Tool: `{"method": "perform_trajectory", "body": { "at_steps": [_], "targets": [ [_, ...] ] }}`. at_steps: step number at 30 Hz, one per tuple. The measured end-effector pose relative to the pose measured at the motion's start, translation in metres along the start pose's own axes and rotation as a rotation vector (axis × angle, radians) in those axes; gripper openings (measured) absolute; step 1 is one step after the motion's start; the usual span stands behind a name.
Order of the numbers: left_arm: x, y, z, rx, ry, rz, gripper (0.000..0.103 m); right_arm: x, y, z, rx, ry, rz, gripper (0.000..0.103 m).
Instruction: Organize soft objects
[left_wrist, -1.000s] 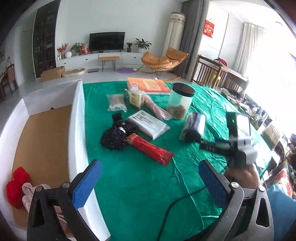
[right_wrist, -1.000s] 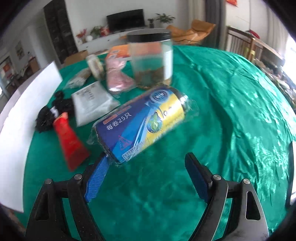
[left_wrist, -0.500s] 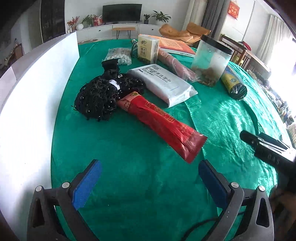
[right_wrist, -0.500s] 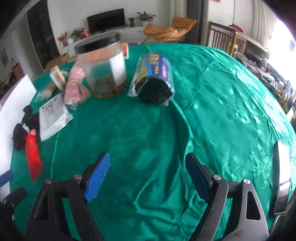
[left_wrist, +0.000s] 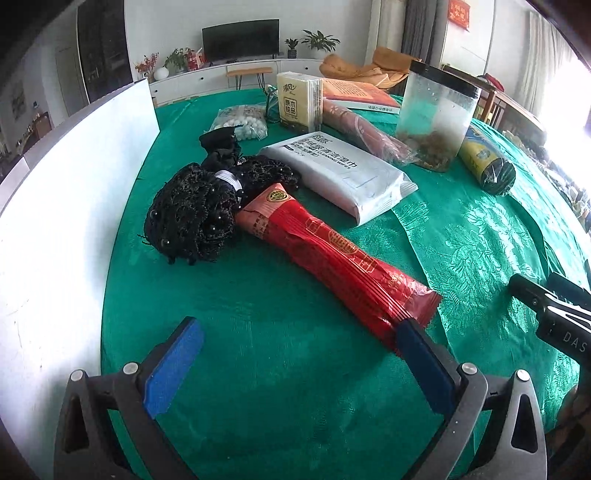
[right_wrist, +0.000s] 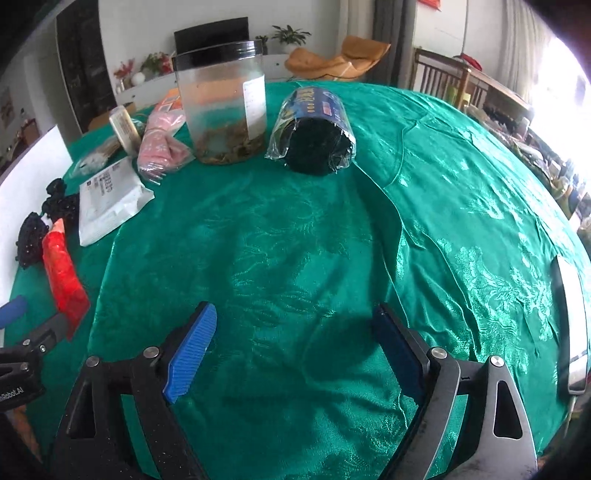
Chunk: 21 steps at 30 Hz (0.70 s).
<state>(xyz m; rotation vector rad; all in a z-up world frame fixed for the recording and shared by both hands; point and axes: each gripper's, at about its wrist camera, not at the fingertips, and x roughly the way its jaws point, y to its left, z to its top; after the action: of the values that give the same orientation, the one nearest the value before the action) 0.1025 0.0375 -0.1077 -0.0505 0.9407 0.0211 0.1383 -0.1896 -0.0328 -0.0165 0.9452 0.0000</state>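
Note:
A long red packet (left_wrist: 332, 258) lies slantwise on the green tablecloth (left_wrist: 258, 369), its far end against a black beaded net bundle (left_wrist: 195, 206). My left gripper (left_wrist: 297, 328) is open and low over the cloth. Its right fingertip (left_wrist: 410, 332) sits at the packet's near end, and only cloth lies between the pads. My right gripper (right_wrist: 293, 314) is open with its jaws still opening, and nothing is between them. A roll of bin bags (right_wrist: 314, 133) lies well ahead of it beside a clear jar (right_wrist: 221, 110).
A white box wall (left_wrist: 74, 184) runs along the left. Behind the red packet lie a white wipes pack (left_wrist: 340, 173), a pink wrapped roll (left_wrist: 364, 129), a tissue pack (left_wrist: 297, 101), a bag of white beads (left_wrist: 242, 123) and an orange book (left_wrist: 358, 94). A phone (right_wrist: 570, 325) lies at the right edge.
My left gripper came down from beside the white box to the red packet's near end. The bag roll, close before my right jaws a second ago, now lies farther off by the jar.

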Motion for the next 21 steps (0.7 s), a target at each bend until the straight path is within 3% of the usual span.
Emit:
{"method": "perform_trajectory", "body": {
  "at_steps": [21],
  "targets": [
    [0.0003,-0.0016,0.0000,0.008,0.003,0.010,0.103,-0.0002,-0.0004,0.0004,-0.002,0.001,0.002,0.091]
  ]
}}
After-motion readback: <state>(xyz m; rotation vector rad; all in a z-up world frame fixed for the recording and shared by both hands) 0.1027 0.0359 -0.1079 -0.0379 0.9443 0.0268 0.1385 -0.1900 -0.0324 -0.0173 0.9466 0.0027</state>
